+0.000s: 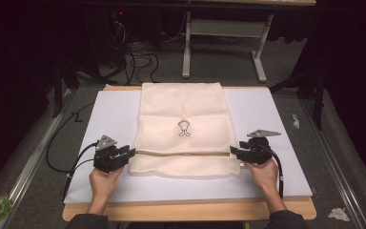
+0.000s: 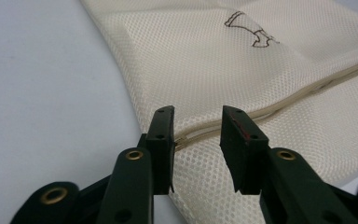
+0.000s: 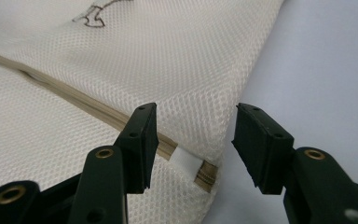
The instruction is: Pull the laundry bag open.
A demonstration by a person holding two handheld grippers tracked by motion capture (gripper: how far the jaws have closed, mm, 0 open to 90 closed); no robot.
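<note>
A cream mesh laundry bag (image 1: pixel 183 129) with a small dark printed emblem (image 1: pixel 183 128) lies flat on the white mat (image 1: pixel 267 114). A beige zipper (image 1: pixel 181 152) runs across it near its front end. My left gripper (image 1: pixel 130 152) stands open at the bag's left edge, its jaws straddling the zipper's left end (image 2: pixel 191 136). My right gripper (image 1: pixel 233 151) is open at the bag's right edge, jaws either side of the zipper's right end (image 3: pixel 204 172), where a white tab (image 3: pixel 186 161) shows. Neither holds anything.
The mat covers a wooden table (image 1: pixel 190 210) whose front edge shows below my hands. A white table frame (image 1: pixel 224 43) and cables (image 1: pixel 140 59) stand on the floor beyond. Crumpled scraps (image 1: pixel 338 213) lie on the floor at the right.
</note>
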